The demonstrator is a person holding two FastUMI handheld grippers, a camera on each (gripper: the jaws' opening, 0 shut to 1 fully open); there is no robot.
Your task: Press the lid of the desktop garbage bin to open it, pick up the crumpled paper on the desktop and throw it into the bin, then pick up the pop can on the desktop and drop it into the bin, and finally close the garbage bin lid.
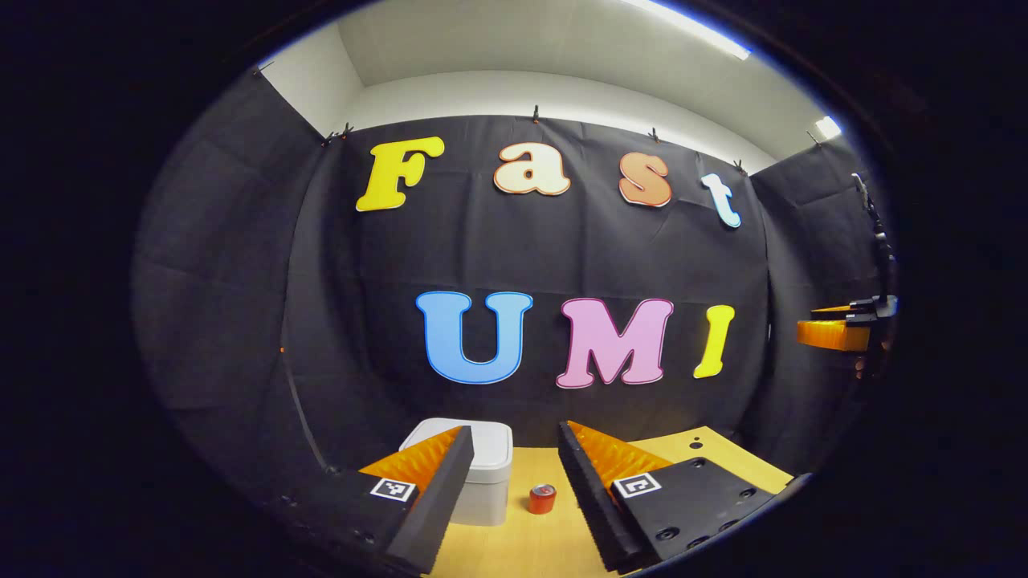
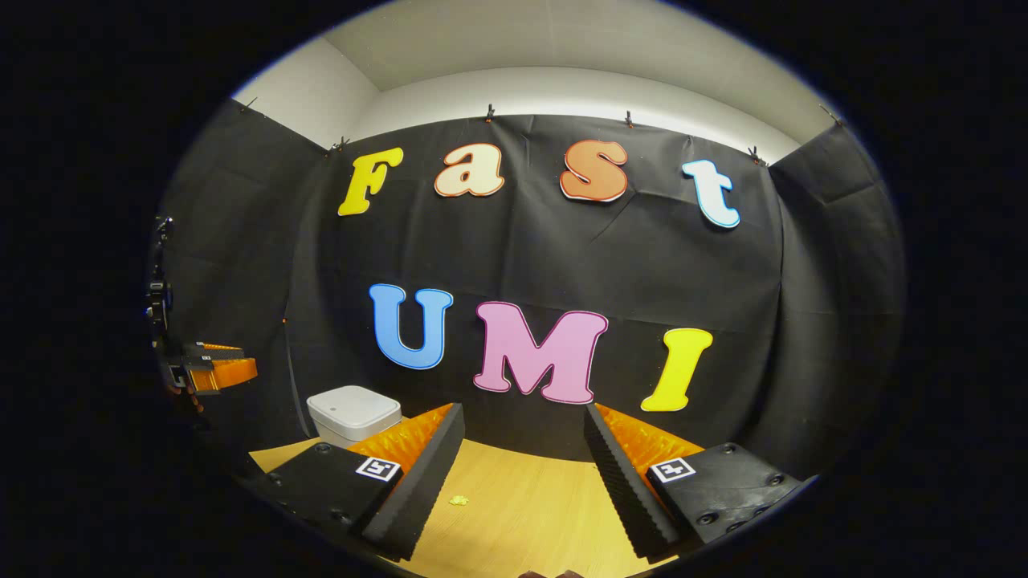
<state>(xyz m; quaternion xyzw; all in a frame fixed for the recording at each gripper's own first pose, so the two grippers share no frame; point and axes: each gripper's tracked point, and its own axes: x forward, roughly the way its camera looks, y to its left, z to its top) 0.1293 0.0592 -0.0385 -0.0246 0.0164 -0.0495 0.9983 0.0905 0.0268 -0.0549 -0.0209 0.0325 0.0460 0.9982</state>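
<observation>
The garbage bin (image 1: pixel 482 470) sits at the back left of the desk (image 1: pixel 522 546), close to the black cloth wall, its flat lid (image 1: pixel 490 443) down. It looks like a light plastic box with a smooth, rigid lid, so a press from one fingertip straight down on the lid should release it; a sideways push would likely slide the whole bin. Just beside it on the right stands the pop can (image 1: pixel 542 498), small, upright, thin-walled and slick, probably best pinched across its middle without crushing. In the right gripper view a tiny yellowish scrap (image 2: pixel 458 500) lies on the wood, perhaps the crumpled paper, too small to tell; paper is soft and weightless, so any light pinch would do. The left tool (image 1: pixel 507 498) is spread wide and holds nothing, framing bin and can. The right tool (image 2: pixel 522 490) is spread and empty too, well above the desk
</observation>
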